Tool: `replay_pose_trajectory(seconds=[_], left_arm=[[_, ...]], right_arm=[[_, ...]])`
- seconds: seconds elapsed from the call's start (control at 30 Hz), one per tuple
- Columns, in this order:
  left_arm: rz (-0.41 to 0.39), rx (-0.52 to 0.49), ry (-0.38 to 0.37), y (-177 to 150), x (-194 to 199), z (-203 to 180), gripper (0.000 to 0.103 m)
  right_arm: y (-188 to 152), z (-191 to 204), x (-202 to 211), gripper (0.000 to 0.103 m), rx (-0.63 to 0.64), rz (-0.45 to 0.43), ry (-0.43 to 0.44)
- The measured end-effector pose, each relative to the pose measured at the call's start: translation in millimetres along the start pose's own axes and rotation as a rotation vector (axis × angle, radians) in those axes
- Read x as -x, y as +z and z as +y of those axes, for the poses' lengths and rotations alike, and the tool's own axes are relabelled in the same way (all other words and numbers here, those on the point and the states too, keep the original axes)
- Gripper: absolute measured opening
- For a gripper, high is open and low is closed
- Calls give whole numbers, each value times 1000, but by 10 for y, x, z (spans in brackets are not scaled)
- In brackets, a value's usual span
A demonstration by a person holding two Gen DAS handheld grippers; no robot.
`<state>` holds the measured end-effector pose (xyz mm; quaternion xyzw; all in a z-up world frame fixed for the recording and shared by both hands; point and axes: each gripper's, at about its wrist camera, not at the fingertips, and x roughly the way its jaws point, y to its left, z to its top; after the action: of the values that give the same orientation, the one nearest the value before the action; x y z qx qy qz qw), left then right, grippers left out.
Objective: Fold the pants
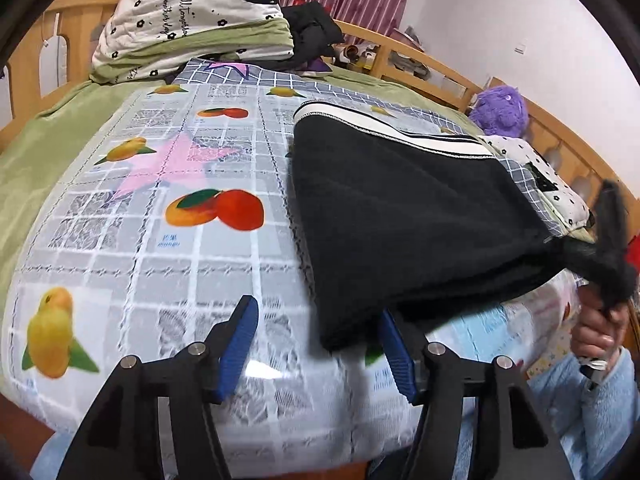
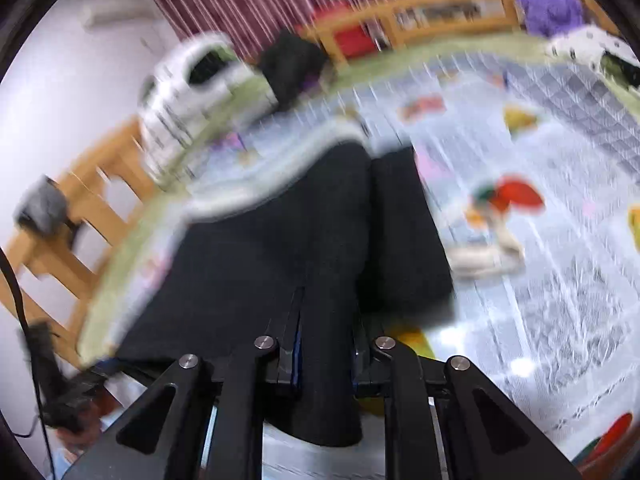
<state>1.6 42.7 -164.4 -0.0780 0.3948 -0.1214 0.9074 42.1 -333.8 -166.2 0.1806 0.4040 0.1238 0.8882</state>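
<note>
Pinching black pants (image 2: 280, 248), right gripper (image 2: 325, 360) has its jaws pressed onto a bunched fold of the fabric; that view is motion-blurred. Left gripper (image 1: 316, 344) is spread wide, blue pads (image 1: 236, 344) bare, right pad just under the pants' near corner; contact unclear. Pants (image 1: 400, 216) lie folded on the right half of the fruit-print cloth (image 1: 180, 240), white-striped waistband (image 1: 384, 128) at the far end, near right corner lifted off the cloth. Quilt (image 1: 192, 20) and purple plush (image 1: 500, 110) sit beyond.
</note>
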Motion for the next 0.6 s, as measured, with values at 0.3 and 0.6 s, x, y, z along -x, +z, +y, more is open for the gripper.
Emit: replay_pose_trajectory(seconds=[0.3, 0.6], left_arm=[[-53, -25, 75, 91, 161, 186, 63], [-104, 96, 38, 450, 231, 415, 63]], right_arm=[[522, 154, 230, 38, 92, -94, -53], [997, 117, -621, 9, 133, 40, -142]])
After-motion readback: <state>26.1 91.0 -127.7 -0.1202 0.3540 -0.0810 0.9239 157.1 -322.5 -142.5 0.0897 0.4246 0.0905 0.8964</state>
